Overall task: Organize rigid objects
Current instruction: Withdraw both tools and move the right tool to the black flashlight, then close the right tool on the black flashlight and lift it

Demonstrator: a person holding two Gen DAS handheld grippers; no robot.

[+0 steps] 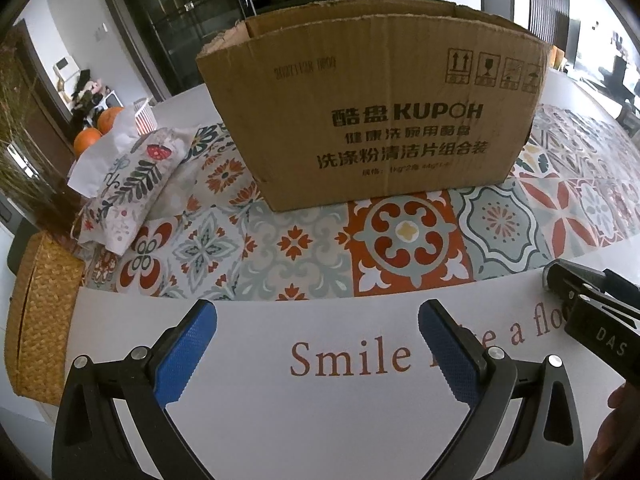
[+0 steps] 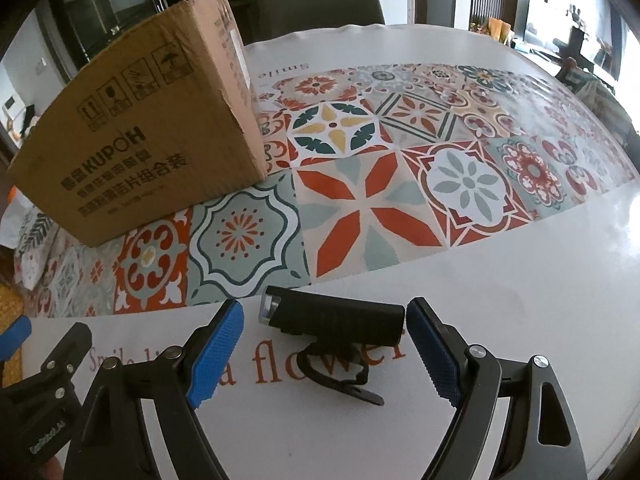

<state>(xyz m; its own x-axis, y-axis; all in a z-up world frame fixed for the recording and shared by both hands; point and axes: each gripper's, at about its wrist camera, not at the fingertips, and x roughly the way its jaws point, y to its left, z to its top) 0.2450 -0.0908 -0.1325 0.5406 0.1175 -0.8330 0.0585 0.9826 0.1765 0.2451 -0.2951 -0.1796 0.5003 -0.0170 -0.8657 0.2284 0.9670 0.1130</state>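
Nearest, the right tool (image 2: 324, 316) hangs spread wide over the white table (image 2: 520, 300), its blue ribbed pads either side of a small black torch-like light with a strap mount (image 2: 332, 318). The light lies lengthwise between the pads, its butt end touching or just beside the right pad; the left pad stands clear of the lens end, so nothing is gripped yet. To take it well, I would settle lower and close on the two ends squarely, keeping the loose strap out from under the pads. The left tool (image 1: 316, 320) is likewise released, holding nothing. Beyond, on the patterned tile-print mat (image 2: 360, 208), stands the open brown cardboard box (image 1: 372, 120), the likely home for the light.
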